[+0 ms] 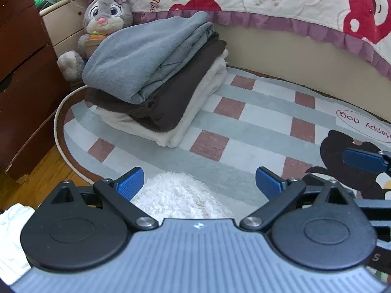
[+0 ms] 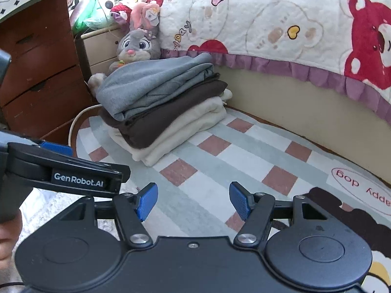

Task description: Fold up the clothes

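I see the folded pile point(image 1: 156, 78) on the checked rug point(image 1: 244, 131) beside the bed — grey on brown on cream, long axis slanting away toward the plush rabbit point(image 1: 107, 17). Only my left view shows a fluffy white garment point(image 1: 178, 197) under the left tongs point(image 1: 198, 183); both those and the right tongs point(image 2: 193, 200) gape wide, empty.

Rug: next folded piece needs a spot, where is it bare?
The checked rug lies bare between the folded stack and the "happy dog" print, along the bed base. Crowded behind the stack: plush rabbit, drawers.
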